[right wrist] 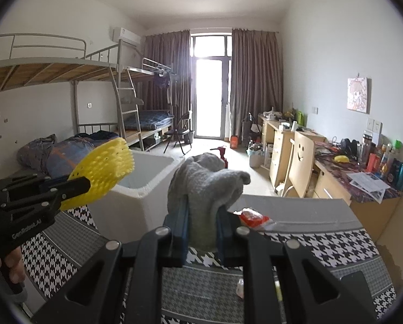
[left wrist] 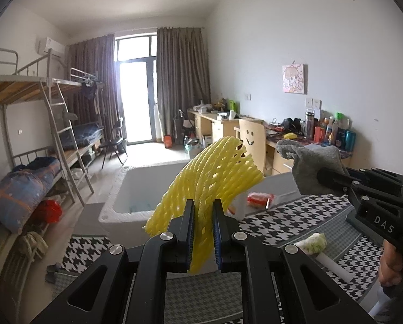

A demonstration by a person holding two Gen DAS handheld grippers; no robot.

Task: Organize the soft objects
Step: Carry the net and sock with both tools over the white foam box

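My left gripper (left wrist: 203, 210) is shut on a yellow foam net sleeve (left wrist: 209, 178) and holds it in the air in front of a white foam box (left wrist: 112, 205). The sleeve also shows in the right wrist view (right wrist: 104, 170), beside the box (right wrist: 136, 205). My right gripper (right wrist: 202, 216) is shut on a grey cloth (right wrist: 206, 186), which droops over its fingers. In the left wrist view the cloth (left wrist: 309, 162) hangs at the right in the right gripper (left wrist: 326, 178), above the houndstooth-covered table (left wrist: 296, 221).
A red packet (left wrist: 259, 198) lies on the table near its far edge, and a white tube with a green-white soft piece (left wrist: 313, 243) lies at the right. A chair (right wrist: 302, 156) and a cluttered desk (right wrist: 363, 181) stand to the right, bunk beds (right wrist: 66, 145) to the left.
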